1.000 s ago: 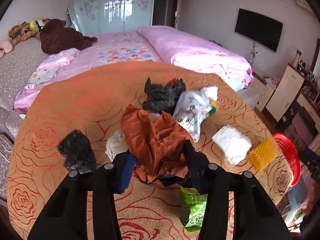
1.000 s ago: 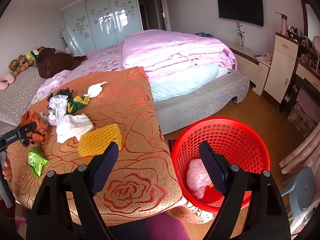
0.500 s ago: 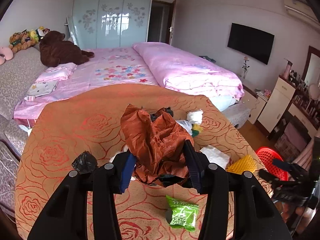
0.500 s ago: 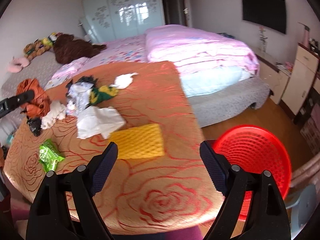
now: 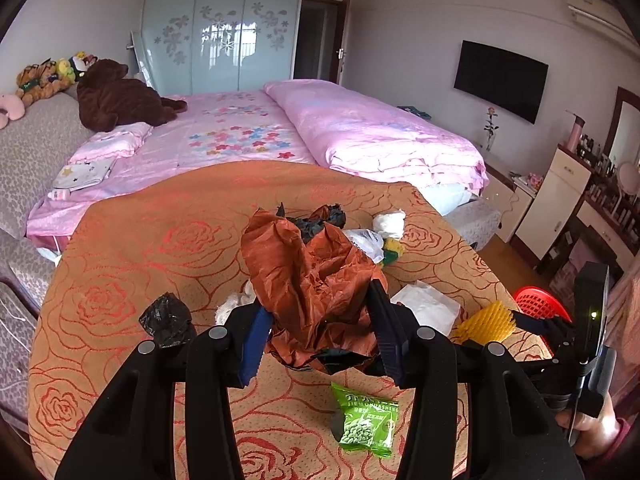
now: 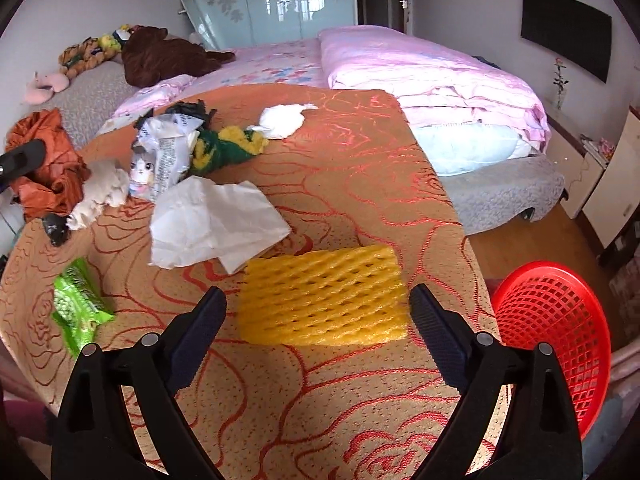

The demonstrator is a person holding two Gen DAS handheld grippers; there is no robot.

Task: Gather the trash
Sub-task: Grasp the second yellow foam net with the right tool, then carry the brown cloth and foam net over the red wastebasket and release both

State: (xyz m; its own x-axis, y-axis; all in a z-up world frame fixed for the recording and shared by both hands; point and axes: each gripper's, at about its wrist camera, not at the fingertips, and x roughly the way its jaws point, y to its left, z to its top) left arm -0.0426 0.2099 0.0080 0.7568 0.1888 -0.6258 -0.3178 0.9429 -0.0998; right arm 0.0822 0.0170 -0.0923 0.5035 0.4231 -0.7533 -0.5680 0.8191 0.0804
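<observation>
My left gripper (image 5: 316,316) is shut on a crumpled orange-brown plastic bag (image 5: 304,280) and holds it above the rose-patterned table (image 5: 140,248). The bag also shows at the left of the right wrist view (image 6: 44,168). My right gripper (image 6: 318,308) is open, its fingers on either side of a yellow foam fruit net (image 6: 324,296) on the table. A red mesh basket (image 6: 556,332) stands on the floor to the right. Other trash on the table: a green snack packet (image 6: 78,304), white paper (image 6: 216,224), a black bag scrap (image 5: 166,320).
A white wrapper (image 6: 164,152), a green and yellow rag (image 6: 224,148) and a white tissue ball (image 6: 282,120) lie further back. A pink bed (image 6: 420,64) is behind the table. A white cabinet (image 5: 556,200) stands at the right.
My left gripper has lifted the orange-brown bag up off the table. My right gripper has swung from over the red basket to the table and come down around the yellow foam net.
</observation>
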